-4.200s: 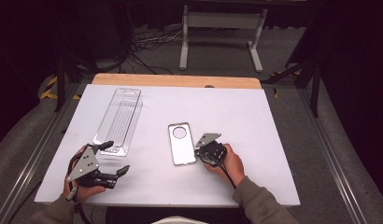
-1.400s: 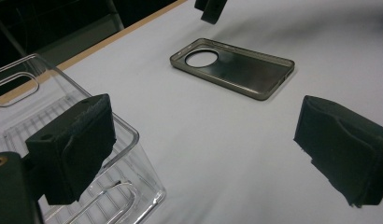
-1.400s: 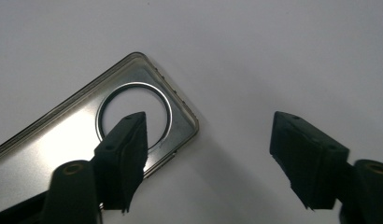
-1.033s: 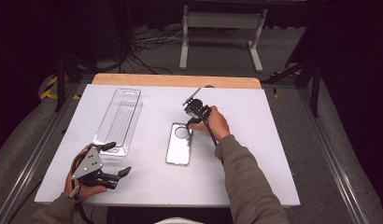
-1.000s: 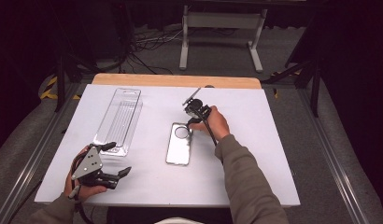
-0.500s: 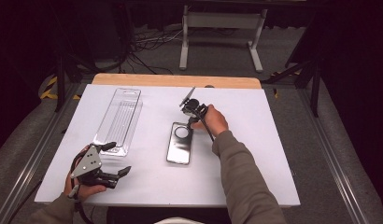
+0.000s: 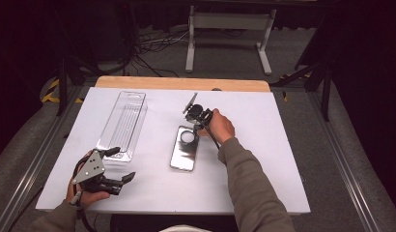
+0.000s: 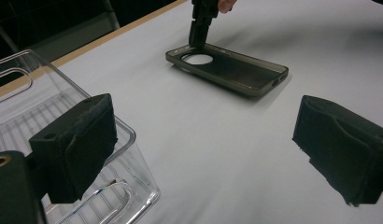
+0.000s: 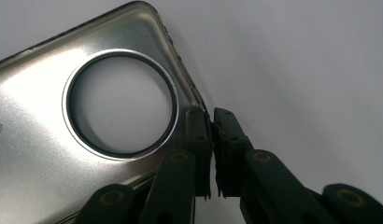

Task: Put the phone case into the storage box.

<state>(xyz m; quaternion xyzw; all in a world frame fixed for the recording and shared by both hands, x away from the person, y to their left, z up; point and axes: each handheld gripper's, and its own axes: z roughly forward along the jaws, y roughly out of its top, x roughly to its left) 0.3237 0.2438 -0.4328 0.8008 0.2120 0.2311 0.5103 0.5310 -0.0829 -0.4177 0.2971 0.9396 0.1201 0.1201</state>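
White table (image 7: 283, 145), dark floor around. Clear tray (image 7: 122, 124) far-left. Phone case (image 7: 184, 147) lies mid-table. Left gripper (image 7: 114, 164) idle, jaws apart. Right gripper (image 9: 212, 122) pinches case's rim near round cutout; best lift slowly, keeping rim seated.

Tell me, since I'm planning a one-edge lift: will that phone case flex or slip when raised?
The phone case looks thin-walled with a big round cutout, so it probably bends somewhat. Its glossy sheen suggests a slippery surface. The right gripper, jaws closed on the rim, holds only a narrow edge, so the case may droop or twist.
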